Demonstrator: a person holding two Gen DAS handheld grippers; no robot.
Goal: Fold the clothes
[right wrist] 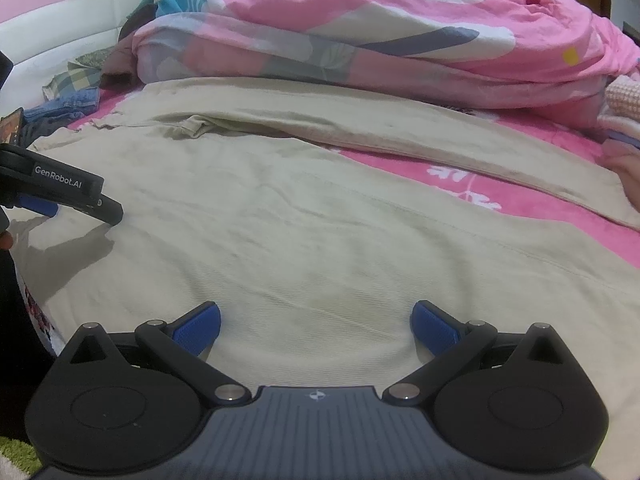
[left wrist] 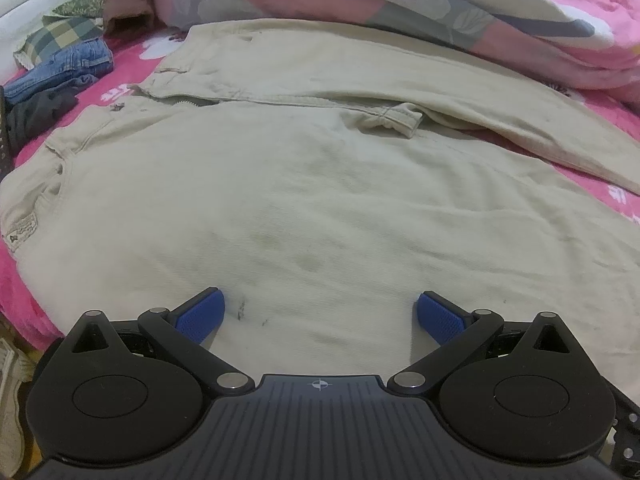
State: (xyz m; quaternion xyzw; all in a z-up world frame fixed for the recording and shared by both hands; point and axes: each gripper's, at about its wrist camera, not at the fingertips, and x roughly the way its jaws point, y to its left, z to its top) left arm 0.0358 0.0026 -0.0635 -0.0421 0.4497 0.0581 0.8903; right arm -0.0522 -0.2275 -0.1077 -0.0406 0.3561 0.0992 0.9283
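Trousers of beige cotton twill fill mid-frame, flat on my pink floral bed. My left gripper and right gripper hover with fingers spread wide, empty; I should pinch the near edge evenly, then carry it across

L gripper, black linkage arms w/ blue ribbed pads: jaws spread wide, nothing between the pads. L pad and R pad angled inward, both tips just above the surface ahead, contact can't be told. Wrist pitched down and fwd.

R gripper, same black build w/ blue ribbed pads: jaws also wide apart, gap bare, pads low and near the surface.

From R wrist view, L gripper sits far to the claw's left, seen side-on, roughly level w/ it, fingers pointing fwd. A fingertip of the holding hand shows just below it.
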